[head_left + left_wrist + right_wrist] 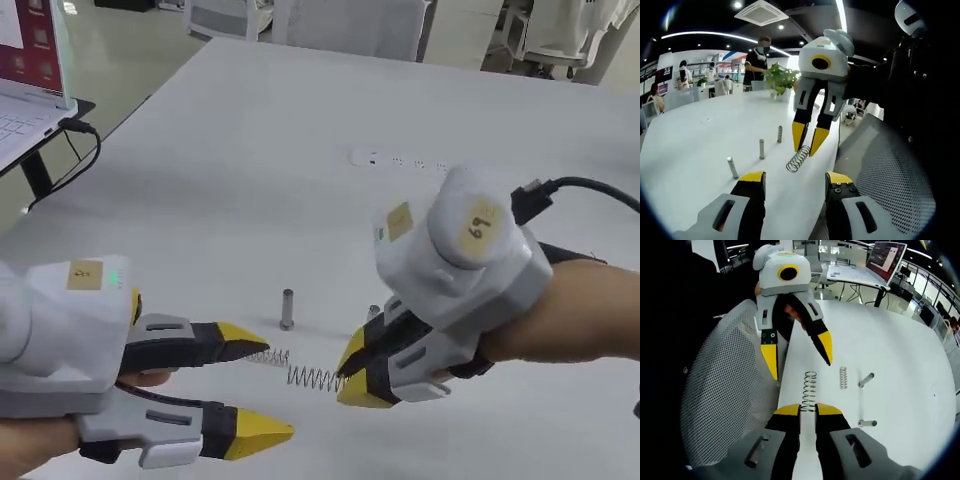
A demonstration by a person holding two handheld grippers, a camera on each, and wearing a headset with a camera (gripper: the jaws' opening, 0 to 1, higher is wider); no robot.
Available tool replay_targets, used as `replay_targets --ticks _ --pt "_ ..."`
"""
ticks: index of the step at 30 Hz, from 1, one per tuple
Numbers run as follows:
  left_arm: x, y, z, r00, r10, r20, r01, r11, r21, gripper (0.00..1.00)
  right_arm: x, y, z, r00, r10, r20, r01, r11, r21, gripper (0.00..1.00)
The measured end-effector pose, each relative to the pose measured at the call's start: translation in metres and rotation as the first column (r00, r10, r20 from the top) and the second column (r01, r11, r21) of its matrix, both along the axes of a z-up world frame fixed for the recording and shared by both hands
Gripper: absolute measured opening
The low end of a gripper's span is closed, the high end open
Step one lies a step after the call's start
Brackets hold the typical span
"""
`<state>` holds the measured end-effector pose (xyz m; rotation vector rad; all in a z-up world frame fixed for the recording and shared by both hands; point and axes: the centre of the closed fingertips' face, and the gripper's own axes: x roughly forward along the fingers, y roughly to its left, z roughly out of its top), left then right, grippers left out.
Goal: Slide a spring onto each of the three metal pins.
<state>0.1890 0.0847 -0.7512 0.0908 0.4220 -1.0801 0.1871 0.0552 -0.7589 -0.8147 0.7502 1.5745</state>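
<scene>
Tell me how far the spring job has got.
Nothing looks done: the near pin and the far pin both stand bare. In hand: the right gripper pinches a spring by its end, the left gripper open opposite. A second spring seems to lie loose on the table. All the threading is left.

A pin stands on the surface, just behind the spring, which is between left claw and right claw; laptop far left.
</scene>
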Motion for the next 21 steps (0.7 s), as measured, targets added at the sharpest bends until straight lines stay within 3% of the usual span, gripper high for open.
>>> replay_targets --ticks 17,21 --pt "-0.005 -0.014 0.008 0.995 -0.077 0.059 0.078 0.997 -0.006 0.19 -0.009 0.003 0.007 0.997 0.073 0.012 -0.073 0.997 -0.005 0.08" --pt "-0.006 -0.015 0.007 0.994 -0.087 0.061 0.088 0.996 -0.002 0.14 -0.01 0.003 0.007 0.996 0.084 0.015 -0.083 0.996 -0.005 0.08"
